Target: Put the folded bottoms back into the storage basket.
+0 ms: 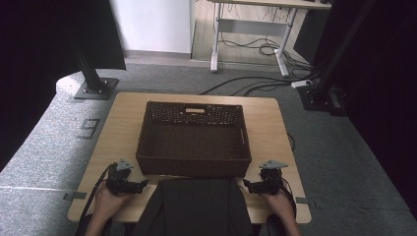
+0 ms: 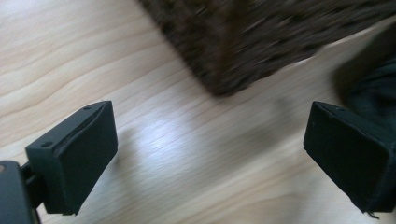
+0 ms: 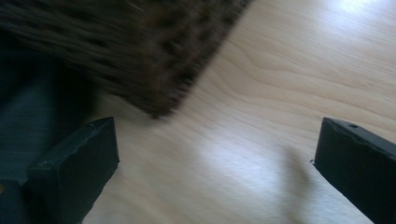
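the dark cloth [image 1: 196, 206] at the table's near edge runs off the bottom of the high view, so its full shape stays hidden. either side of it, the left gripper [image 1: 129, 184] and right gripper [image 1: 258, 186] sit over the table [image 1: 123, 123], both spread wide and holding nothing. just beyond, the wicker basket [image 1: 194, 164] stands mid-table, empty inside; in both gripper views its corner is blurred.

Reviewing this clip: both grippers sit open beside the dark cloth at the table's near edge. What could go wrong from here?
1. The dark cloth overhangs the near edge of the table; an uneven pull might drag it off.
2. The left gripper and right gripper are close to the corners of the wicker basket, so a jaw may knock it.
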